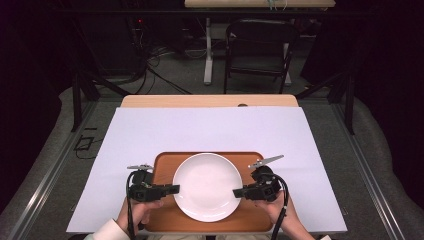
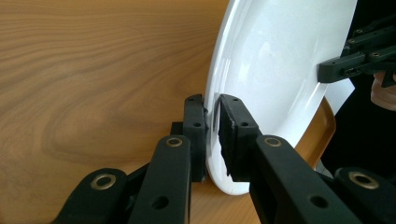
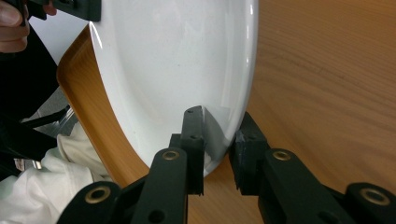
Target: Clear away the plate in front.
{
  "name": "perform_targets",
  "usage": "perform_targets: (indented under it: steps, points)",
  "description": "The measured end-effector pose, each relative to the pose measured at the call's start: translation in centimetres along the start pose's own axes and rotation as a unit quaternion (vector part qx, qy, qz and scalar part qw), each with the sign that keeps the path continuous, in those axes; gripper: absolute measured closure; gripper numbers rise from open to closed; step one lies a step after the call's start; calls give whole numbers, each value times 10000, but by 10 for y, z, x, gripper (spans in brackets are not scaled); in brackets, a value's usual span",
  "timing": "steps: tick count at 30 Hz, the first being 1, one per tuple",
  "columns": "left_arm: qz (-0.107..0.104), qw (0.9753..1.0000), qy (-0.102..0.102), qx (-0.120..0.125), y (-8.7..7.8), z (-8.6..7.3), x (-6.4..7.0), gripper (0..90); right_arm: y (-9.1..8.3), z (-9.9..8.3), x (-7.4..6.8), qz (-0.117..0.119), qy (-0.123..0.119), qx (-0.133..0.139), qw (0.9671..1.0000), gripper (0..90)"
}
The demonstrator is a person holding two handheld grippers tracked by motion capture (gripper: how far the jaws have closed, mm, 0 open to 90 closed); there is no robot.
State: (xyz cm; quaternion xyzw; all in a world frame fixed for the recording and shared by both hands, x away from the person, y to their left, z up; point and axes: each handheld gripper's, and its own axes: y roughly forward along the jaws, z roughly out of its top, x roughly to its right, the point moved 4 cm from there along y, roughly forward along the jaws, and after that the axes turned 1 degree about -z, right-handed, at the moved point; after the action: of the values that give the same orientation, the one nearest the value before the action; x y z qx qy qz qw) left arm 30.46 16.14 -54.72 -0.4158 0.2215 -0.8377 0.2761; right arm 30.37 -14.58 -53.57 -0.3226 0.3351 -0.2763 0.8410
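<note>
A round white plate (image 1: 207, 185) lies in a brown wooden tray (image 1: 165, 161) near the table's front edge. My left gripper (image 1: 174, 189) comes in from the left, its jaws closed on the plate's left rim. In the left gripper view, the left gripper (image 2: 212, 135) has one jaw above and one below the plate (image 2: 280, 60). My right gripper (image 1: 236, 192) holds the opposite rim. In the right gripper view, the right gripper (image 3: 219, 144) straddles the edge of the plate (image 3: 173, 60), with the tray (image 3: 327, 70) beneath it.
A white sheet (image 1: 150, 130) covers the table around the tray. Past the table's far edge stand a dark folding chair (image 1: 260, 45) and a white table leg (image 1: 208, 50). Cables (image 1: 150, 60) lie on the floor. White sleeves (image 3: 70, 168) show at the near edge.
</note>
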Motion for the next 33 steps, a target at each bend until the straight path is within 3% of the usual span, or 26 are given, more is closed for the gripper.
perform_targets:
  steps: [5, 15, 28, 33]
  points:
    - [110, 9999, 28, -123, 4, -2, -1, 802, 5, -1, 1, -90, -25, -98, 9999, 741]
    - [418, 9980, 320, -343, 11, -6, 0, 750, 13, -4, 1, -221, -71, -398, 9989, 682]
    - [522, 9964, 362, -554, 15, -8, -1, 721, 21, -7, 1, -304, -125, -696, 9970, 622]
    - [575, 9951, 393, -698, 16, -10, -2, 704, 24, -9, -1, -356, -284, -836, 9955, 569]
